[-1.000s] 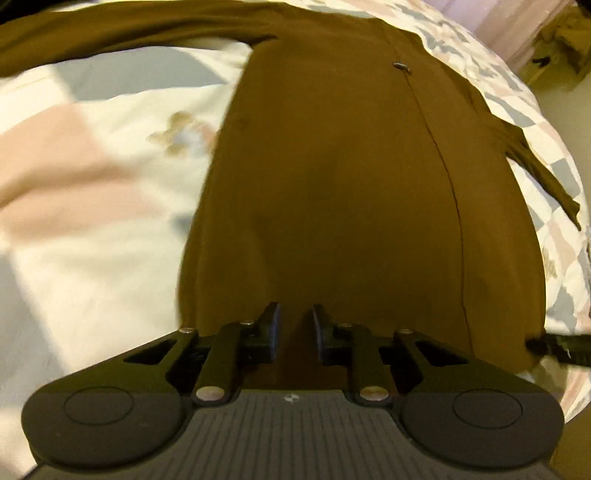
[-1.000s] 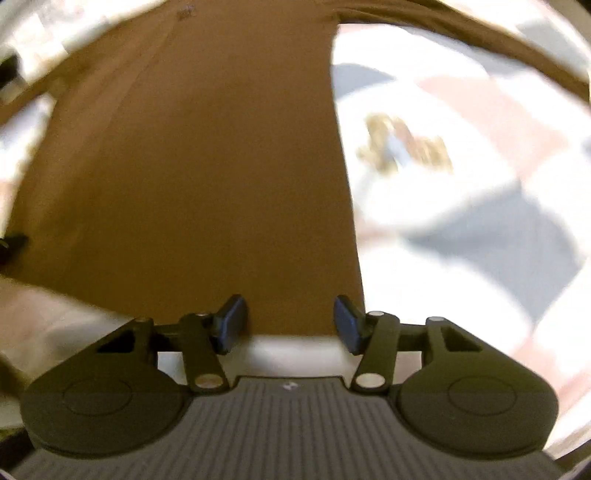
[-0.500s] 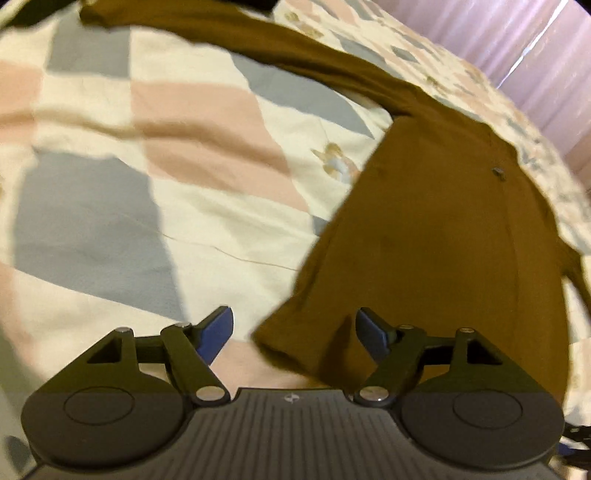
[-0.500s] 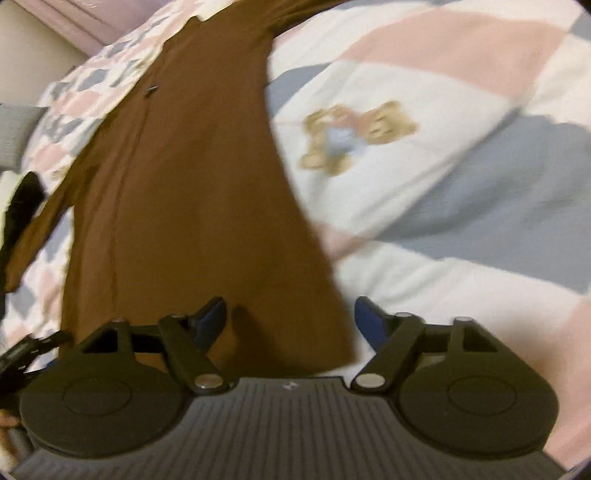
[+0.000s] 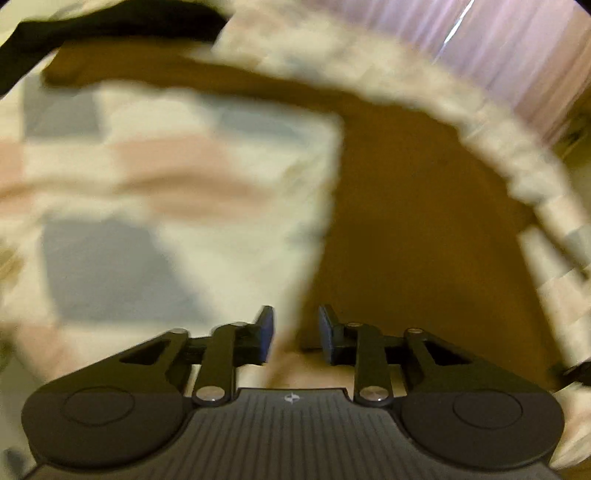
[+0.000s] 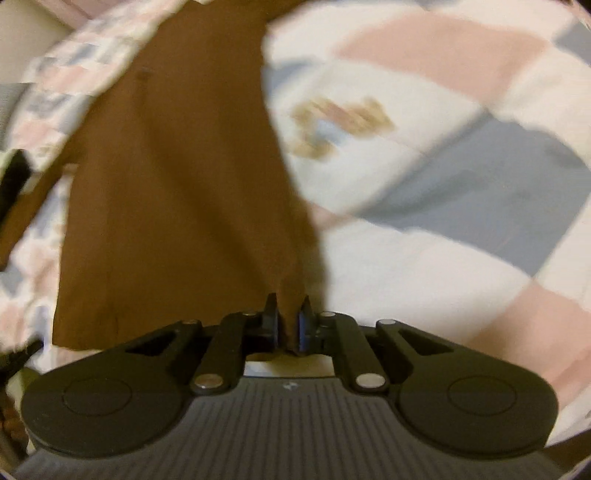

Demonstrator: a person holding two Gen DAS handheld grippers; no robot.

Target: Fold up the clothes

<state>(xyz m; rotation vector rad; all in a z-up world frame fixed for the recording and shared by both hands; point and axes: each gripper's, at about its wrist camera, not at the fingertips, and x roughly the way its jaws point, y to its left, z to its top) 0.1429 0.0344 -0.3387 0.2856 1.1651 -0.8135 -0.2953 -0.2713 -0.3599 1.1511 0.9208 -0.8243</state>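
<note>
A brown long-sleeved garment [image 5: 424,221] lies flat on a checked bedspread [image 5: 166,192]. In the left wrist view its left hem corner reaches between my left gripper's [image 5: 293,334] fingers, which stand narrowly apart; the frame is blurred. One sleeve [image 5: 155,70] stretches to the far left. In the right wrist view the garment [image 6: 177,184] fills the left half. My right gripper [image 6: 289,325] is shut on its right hem corner, with a pinch of brown cloth between the pads.
The bedspread [image 6: 443,184] has pink, grey and cream squares and a teddy bear print [image 6: 340,122]. A pale curtain [image 5: 517,48] hangs beyond the bed. A dark item [image 5: 92,26] lies at the far left edge.
Both grippers were wide open at the hem corners half a second ago. The right one has closed on its corner. The left one has narrowed around its corner and is moving, blurring the view.
</note>
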